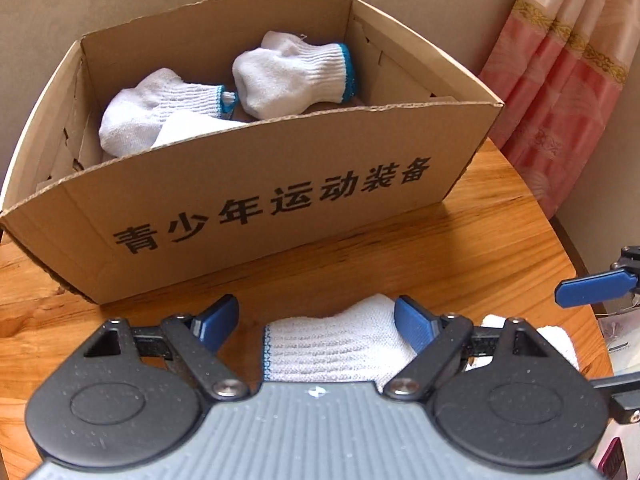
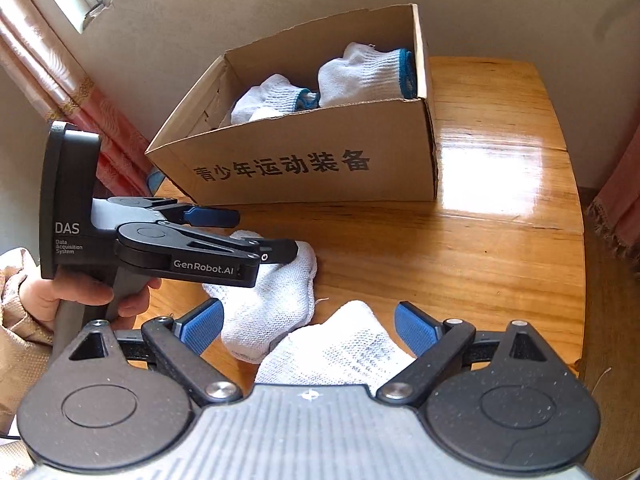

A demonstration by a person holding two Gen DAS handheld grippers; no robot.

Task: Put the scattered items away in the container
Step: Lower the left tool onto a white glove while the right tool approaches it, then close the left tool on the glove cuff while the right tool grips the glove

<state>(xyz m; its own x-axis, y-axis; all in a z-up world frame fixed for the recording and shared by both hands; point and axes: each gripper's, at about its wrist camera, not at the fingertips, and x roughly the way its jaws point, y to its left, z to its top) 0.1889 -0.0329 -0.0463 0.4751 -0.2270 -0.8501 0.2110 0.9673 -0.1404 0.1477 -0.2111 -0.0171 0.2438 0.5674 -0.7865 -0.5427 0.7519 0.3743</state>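
two gloves remain on the wooden table (image 2: 500, 216), both in front of the cardboard box (image 1: 256, 208), which already holds at least two white gloves with blue cuffs (image 1: 292, 76). item, left: your left gripper (image 1: 316, 322) has its blue fingers spread wide, straddling the left glove (image 1: 340, 344) without pinching it; the right-hand pad touches or nearly touches the knit, the left-hand pad stands clear of the cuff. risk: if you close from here the glove sits off-centre between the pads, so it may be caught by one edge only and slide out on the lift over the box wall. item, centre: the two gloves lie just beside each other, seemingly touching or overlapping in the right wrist view; risk: loose knit may snag and drag the neighbour along. item, right: your right gripper (image 2: 308, 326) is likewise spread, empty, with the right glove (image 2: 340, 352) under and between its fingers. risk: both tools work close together, one blue finger (image 1: 588, 290) of the right already near the left tool, so a collision is possible. risk, last: the box front is tall; a low carry could catch the rim.
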